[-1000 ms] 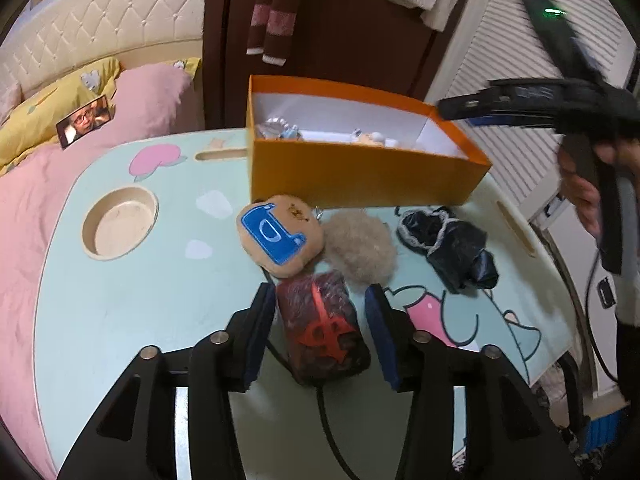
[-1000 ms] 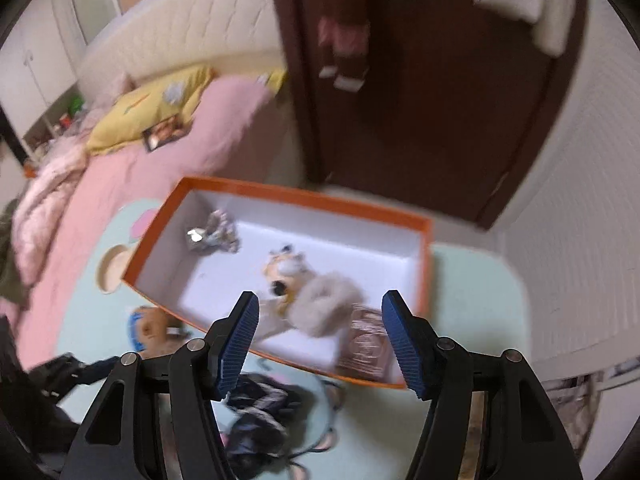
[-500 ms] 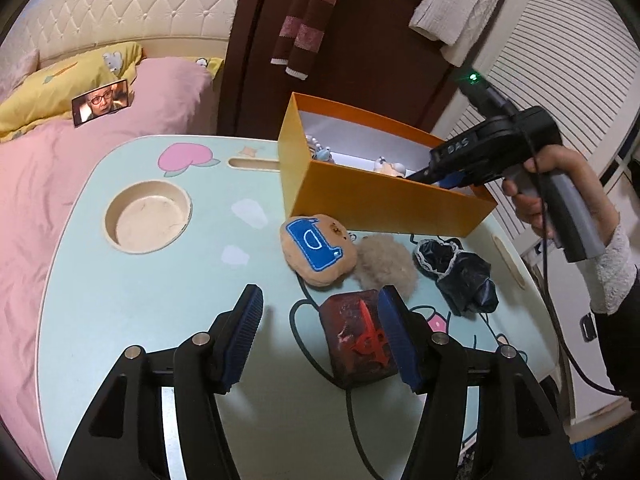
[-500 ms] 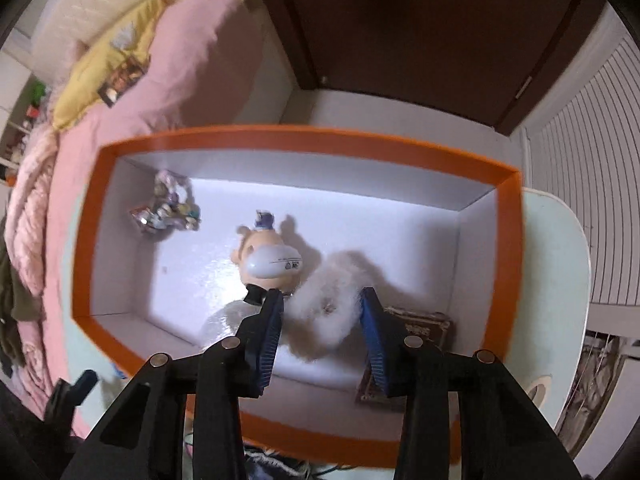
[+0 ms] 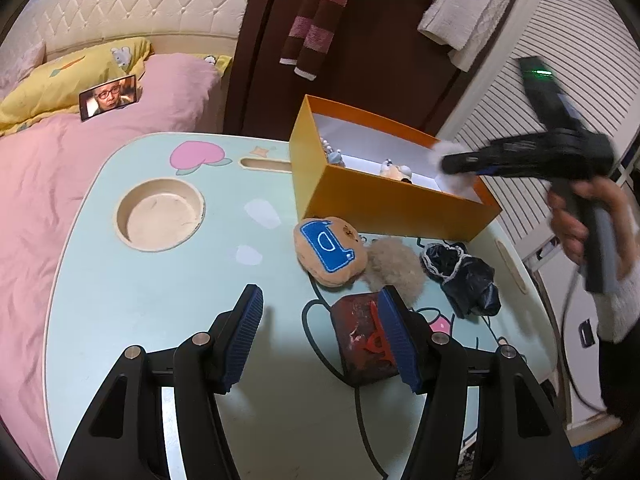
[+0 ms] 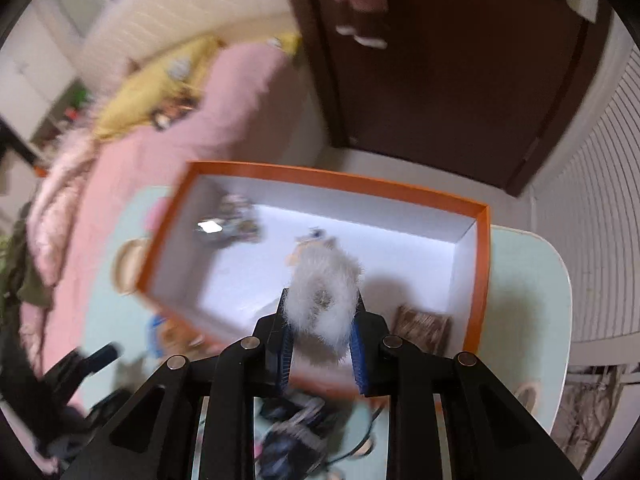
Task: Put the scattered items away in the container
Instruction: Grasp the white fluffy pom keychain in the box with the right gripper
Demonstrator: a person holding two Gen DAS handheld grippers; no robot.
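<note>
1. White fluffy pom-pom (image 6: 324,292) is pinched by right gripper (image 6: 322,344) above orange box (image 6: 482,280), w/ jaws pressed together on it.
2. Left gripper (image 5: 320,334) is held spread, empty, beside red pouch (image 5: 366,344) on table (image 5: 120,300) (probably next pick).

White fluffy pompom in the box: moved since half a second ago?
Yes. The white pompom lay on the orange box's floor; now it is pinched in the right tongs, lifted above the floor.
</note>
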